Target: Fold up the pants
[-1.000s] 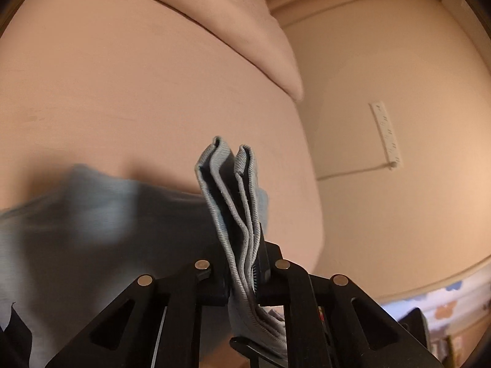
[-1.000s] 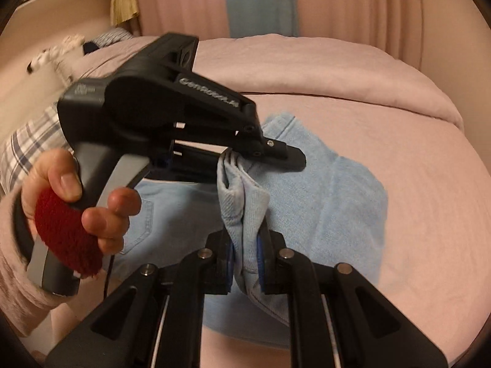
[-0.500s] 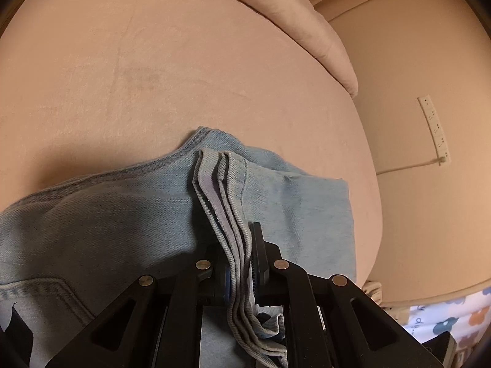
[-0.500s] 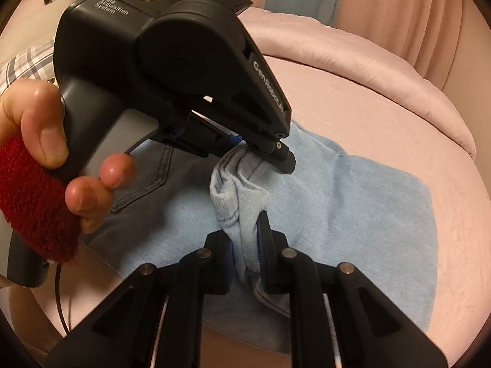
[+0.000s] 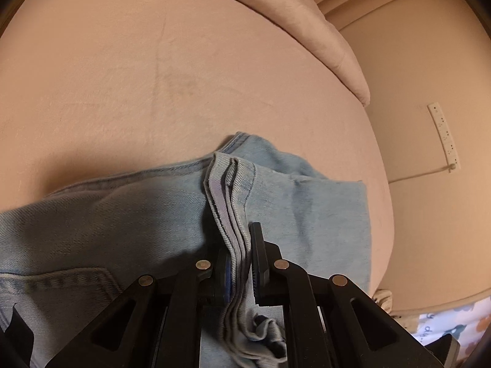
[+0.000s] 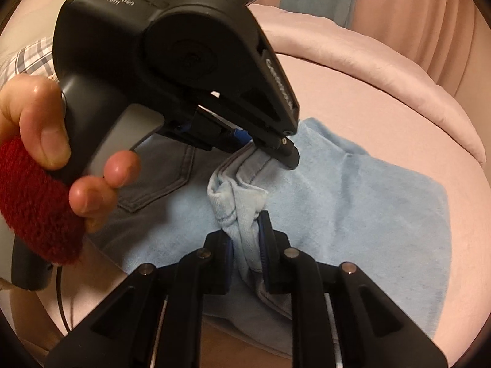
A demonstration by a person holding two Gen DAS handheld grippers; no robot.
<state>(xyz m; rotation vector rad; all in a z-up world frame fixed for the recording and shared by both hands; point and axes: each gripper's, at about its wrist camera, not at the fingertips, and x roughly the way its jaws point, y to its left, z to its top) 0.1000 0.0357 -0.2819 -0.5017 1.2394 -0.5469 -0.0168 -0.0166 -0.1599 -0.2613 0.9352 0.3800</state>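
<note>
We see light blue denim pants lying partly folded on a pink bed, near its edge; a back pocket shows on the lower layer. Our left gripper is closed tight on a stack of hem layers, several edges pressed together between its jaws; our right gripper is likewise clamped on a bunched wad of the same hems, just beside the left one. A hand with a red cuff holds the left tool.

We judge the denim soft and floppy yet fairly heavy and thick; it should sag between grips and hold a crease poorly. The stacked hems are the firmest place to hold, as seams resist slipping; a grip on a single layer would likely let the others slide apart.
</note>
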